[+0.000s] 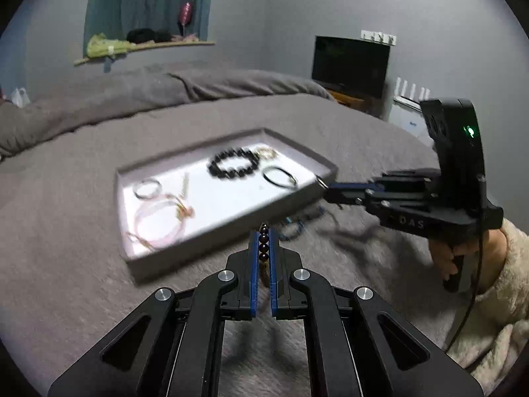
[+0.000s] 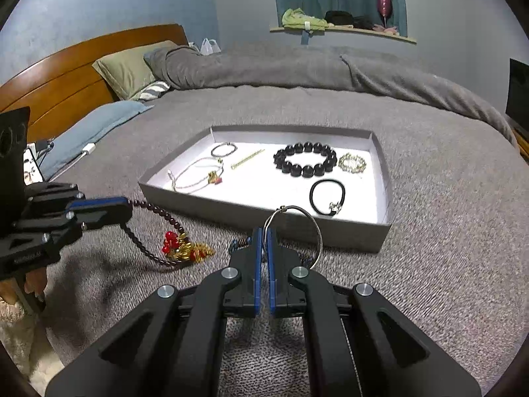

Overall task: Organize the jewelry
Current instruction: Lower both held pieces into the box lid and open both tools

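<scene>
Beads (image 2: 150, 208) pinched in left gripper (image 1: 263, 231), tail with red-gold charm (image 2: 185, 248) trailing on bed (image 2: 429, 198) short of tray (image 2: 385, 178); bangle (image 2: 294, 231) clamped in right gripper (image 2: 263, 231); could snag blanket or slip free if dragged.

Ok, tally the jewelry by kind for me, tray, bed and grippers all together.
Beaded strands: 3 (black beads, dark beads, blue beads)
Thin hoops: 4 (dark hoop, pale cord, black cord, silver ring)
Gold chain bracelet: 1
Gold bar: 1
Total: 9
</scene>
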Demonstrator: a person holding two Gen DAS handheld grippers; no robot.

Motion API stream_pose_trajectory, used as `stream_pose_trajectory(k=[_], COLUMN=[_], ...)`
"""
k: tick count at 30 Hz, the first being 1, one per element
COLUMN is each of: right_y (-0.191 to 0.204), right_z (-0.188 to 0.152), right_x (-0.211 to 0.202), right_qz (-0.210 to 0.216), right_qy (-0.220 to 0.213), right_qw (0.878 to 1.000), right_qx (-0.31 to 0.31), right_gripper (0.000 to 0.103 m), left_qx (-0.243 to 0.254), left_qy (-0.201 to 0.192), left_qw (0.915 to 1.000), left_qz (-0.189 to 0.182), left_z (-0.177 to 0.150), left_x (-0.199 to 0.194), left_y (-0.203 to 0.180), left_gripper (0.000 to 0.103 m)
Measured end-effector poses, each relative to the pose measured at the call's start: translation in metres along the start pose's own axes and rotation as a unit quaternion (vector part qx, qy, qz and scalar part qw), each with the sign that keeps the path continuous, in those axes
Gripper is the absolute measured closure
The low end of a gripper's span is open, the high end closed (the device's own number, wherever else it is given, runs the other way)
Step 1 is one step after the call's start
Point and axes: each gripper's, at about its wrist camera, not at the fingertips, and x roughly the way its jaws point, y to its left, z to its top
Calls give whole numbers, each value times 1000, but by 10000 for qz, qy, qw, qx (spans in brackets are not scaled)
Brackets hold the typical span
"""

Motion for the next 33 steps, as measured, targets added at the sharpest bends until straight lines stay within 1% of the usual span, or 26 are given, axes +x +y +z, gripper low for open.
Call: stream_pose_trajectory(k=[3,6,9,11,13,16,17,18,20,22,23,26,28,33], right_y=[-4,-12,-19,-21,-24,-25,-25,-24,-21,-18,-17,-15,-15,-16], right_z=[15,34,49,58,66,69,66,63,58,54,53,48,46,45], right_x=[-3,-3,7,17,30,48,54,58,68,75,78,83,88,96], right_qz=[0,-72,-115,-148,-135,-1,116,183,245,272,266,245,279,383], right_qy=[-171,-346,-385,-364,-329,-165,-85,8,193,357,430,589,701,876], right_qw=[9998,9993,9989,9990,9990,9993,9993,9993,9991,9986,9983,9976,9965,9942], right_qx=[52,149,220,223,276,346,358,339,291,282,276,277,352,496], right_gripper=[100,100,100,100,100,100,100,100,100,100,100,100,100,100], left_qx=[-134,-300,-415,-605,-827,-1121,-1174,-1282,-1434,-1540,-1560,-1605,-1587,-1406], left_qy=[-195,-392,-526,-608,-633,-436,-332,-113,181,458,532,585,655,830], left_qw=[9997,9988,9977,9963,9945,9923,9920,9912,9892,9870,9863,9853,9851,9866], left_qz=[73,45,89,22,-119,-284,-312,-321,-255,-68,40,84,118,-56], left_z=[19,39,59,71,75,67,61,53,40,29,25,21,19,19], left_x=[-5,-7,0,10,22,46,53,66,81,91,91,87,88,101], left_y=[11,22,29,35,41,52,56,62,72,83,88,97,97,81], left_gripper=[97,97,97,97,97,97,97,97,97,97,97,97,97,97])
